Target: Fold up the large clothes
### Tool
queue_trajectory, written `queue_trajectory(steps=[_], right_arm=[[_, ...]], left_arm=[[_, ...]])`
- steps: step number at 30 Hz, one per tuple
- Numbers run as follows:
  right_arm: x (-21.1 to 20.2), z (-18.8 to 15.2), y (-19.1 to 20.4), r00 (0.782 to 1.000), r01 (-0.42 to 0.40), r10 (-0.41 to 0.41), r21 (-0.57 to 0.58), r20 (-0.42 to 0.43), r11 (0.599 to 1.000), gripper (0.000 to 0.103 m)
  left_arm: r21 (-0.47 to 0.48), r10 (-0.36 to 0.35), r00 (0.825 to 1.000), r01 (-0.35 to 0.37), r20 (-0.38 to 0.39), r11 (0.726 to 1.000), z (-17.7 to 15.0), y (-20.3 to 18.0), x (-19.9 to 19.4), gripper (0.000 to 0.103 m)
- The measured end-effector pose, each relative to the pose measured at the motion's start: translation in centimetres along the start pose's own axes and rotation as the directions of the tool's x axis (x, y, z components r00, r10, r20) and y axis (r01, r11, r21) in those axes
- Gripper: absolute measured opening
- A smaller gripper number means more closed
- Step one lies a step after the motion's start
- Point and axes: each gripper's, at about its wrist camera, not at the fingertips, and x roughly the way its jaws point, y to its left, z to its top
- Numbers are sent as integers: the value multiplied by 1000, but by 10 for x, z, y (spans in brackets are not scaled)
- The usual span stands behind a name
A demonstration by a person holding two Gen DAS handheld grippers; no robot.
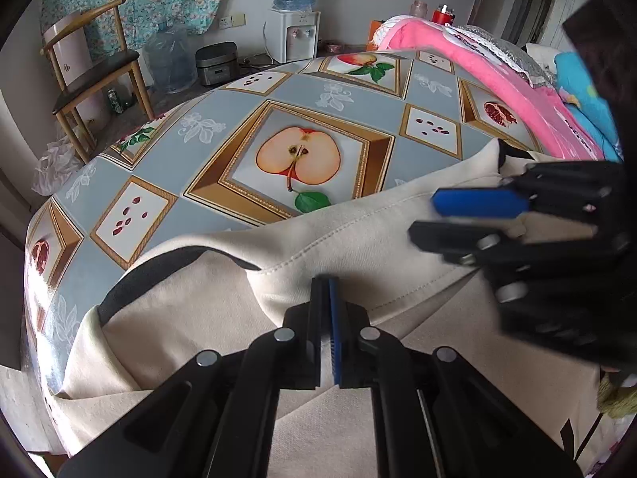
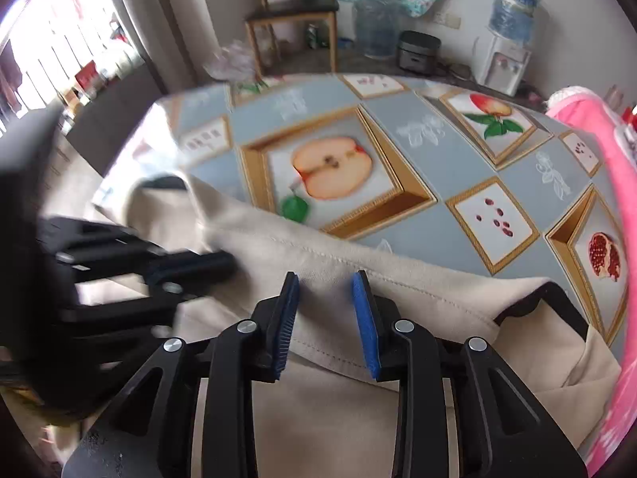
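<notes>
A large cream garment with black trim lies over the near part of a table covered in a fruit-print cloth. My left gripper is at its stitched hem, shut, with a fold of cloth bunched at its tips. My right gripper hovers to the right over the same hem. In the right wrist view the right gripper is open above the garment, its blue pads apart with no cloth pinched. The left gripper shows blurred at the left.
A pink blanket is heaped along the table's right side, with blue bedding behind it. Beyond the far table edge stand a wooden chair, a rice cooker and a water dispenser.
</notes>
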Motion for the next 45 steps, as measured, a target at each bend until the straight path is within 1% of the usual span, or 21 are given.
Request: queue_trajectory(steps=[2,5,8,9,11,12,13,14,15,16,18,19,20,21,23,26,29,34,38,41,45], right_arm=[[1,0,-1,1000,2,-2,-6,7,1000,30],[-16,-3,-15,999,-51,52,89,-10,995,30],[-34,-16,-27,1000,-17,15,125,17,992,34],[-34,-20,-31,1000,-1,0,142,8,990,35],[-21,-31,-42,998,49,-39,171,-56,984,41],[-12,-35,-48,996,47,-32,180,-84,983,41],[-17,-37,-49,998,35,-25,179,-59,983,42],[-22,-37,-49,997,36,-23,188,-67,981,43],[-30,-38,-49,998,30,-18,202,-59,979,48],[-40,-39,-47,999,16,-7,207,-46,978,53],[-67,-44,-41,1000,-3,3,197,0,980,72],[-81,-50,-37,1000,-6,1,189,23,982,76],[-97,-57,-33,999,-13,5,183,44,983,82],[-106,-63,-30,998,-20,10,181,58,983,86],[-136,-86,-22,996,-25,10,184,83,983,89],[-163,-119,-13,993,-33,11,188,115,982,94],[-182,-166,0,993,-55,31,216,115,975,94],[-181,-229,27,997,-49,35,251,62,967,94],[-176,-271,50,999,-46,42,298,21,953,94],[-179,-293,60,999,-33,30,320,13,947,94],[-188,-312,65,999,-8,-3,331,34,943,94]], left_arm=[[-2,-3,1000,3,2,1000,0,0,0,5],[2,2,1000,-2,-1,1000,-1,0,0,5],[-5,2,1000,-2,2,1000,-2,1,-1,5],[-8,2,1000,-2,3,1000,-2,0,-1,5],[-17,5,1000,-5,4,1000,-2,1,-1,6],[-22,5,1000,-5,2,1000,-2,0,-1,6],[-30,6,1000,-6,0,1000,-1,0,-2,6],[-37,10,1000,-10,-3,999,-1,0,-3,6],[-40,12,1000,-12,-1,999,-1,-1,-6,7],[-44,26,1000,-26,5,999,-2,-1,-10,14],[-59,48,999,-47,12,997,-5,-3,-24,30],[-59,48,999,-47,18,997,-7,-4,-31,44],[-54,52,998,-50,31,997,-10,-6,-41,51],[-40,69,996,-67,49,997,-15,-10,-55,53],[-14,98,994,-97,58,995,-25,-17,-77,65],[3,177,982,-178,66,984,-57,-25,-117,76],[-42,189,980,-187,66,981,-100,-25,-151,82],[-159,181,984,-179,-3,971,-187,-19,-180,83],[-254,226,973,-231,-48,939,-261,-15,-199,83],[-325,252,967,-253,-46,911,-306,-11,-217,83],[-384,275,961,-260,-15,886,-351,-13,-241,83]])
